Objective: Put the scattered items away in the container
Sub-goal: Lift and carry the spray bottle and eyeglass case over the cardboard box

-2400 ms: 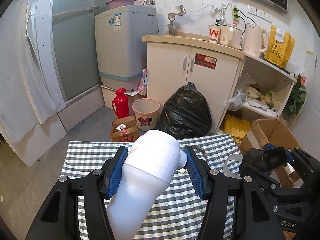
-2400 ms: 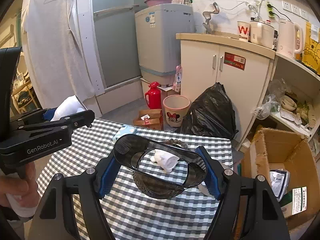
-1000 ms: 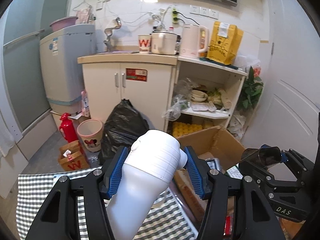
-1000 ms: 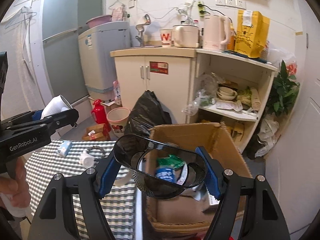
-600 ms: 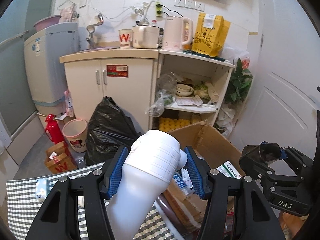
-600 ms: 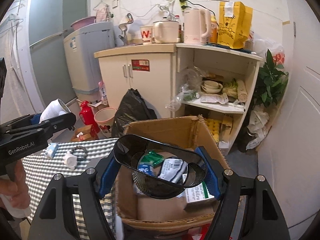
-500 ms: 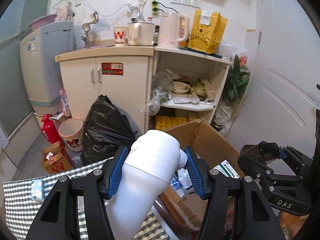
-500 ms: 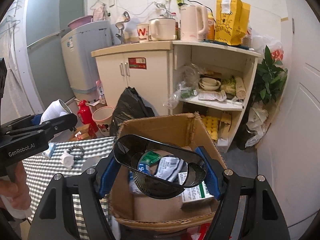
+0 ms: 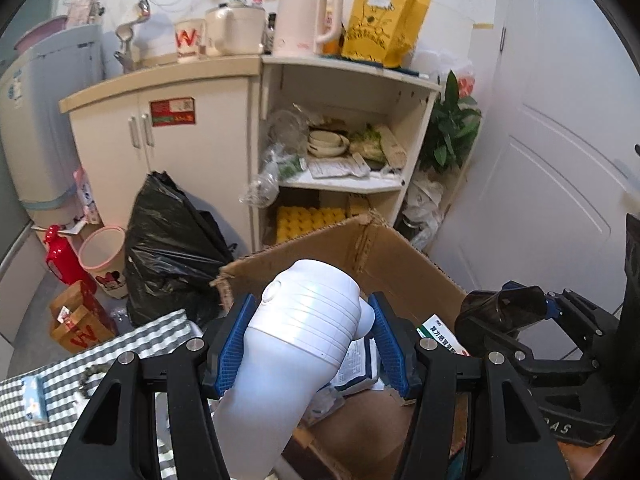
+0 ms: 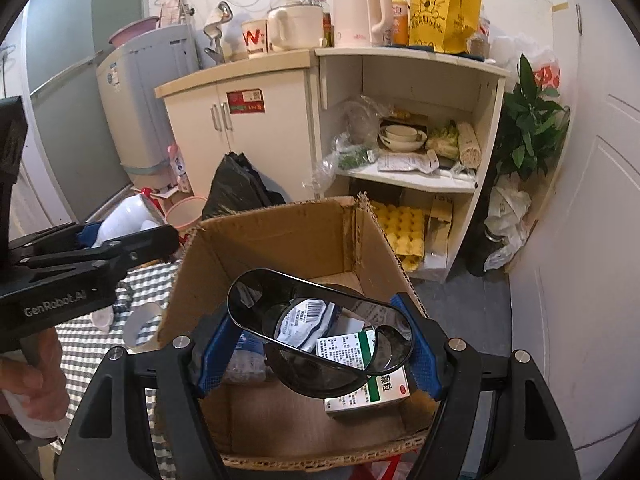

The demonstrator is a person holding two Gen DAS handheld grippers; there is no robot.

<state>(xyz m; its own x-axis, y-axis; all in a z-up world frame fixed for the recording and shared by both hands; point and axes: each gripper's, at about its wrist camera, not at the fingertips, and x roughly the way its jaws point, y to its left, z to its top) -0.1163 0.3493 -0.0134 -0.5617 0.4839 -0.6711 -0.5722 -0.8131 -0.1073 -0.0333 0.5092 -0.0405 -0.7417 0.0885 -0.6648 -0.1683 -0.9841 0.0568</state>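
Box (image 10: 280, 240) sits directly below right gripper (image 10: 320, 354) clamping dark cup (image 10: 320, 340); left gripper (image 9: 312, 344), gripping white bottle (image 9: 296, 344), hangs beside it.

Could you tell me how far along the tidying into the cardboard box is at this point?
Done: packets already lie in the cardboard box. In hand: the left gripper holds a white bottle, the right gripper a dark cup over the box. Left: small items on the checked table.

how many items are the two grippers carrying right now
2. The left gripper clamps a white bottle; the right gripper clamps a squashed dark plastic cup above the cardboard box.
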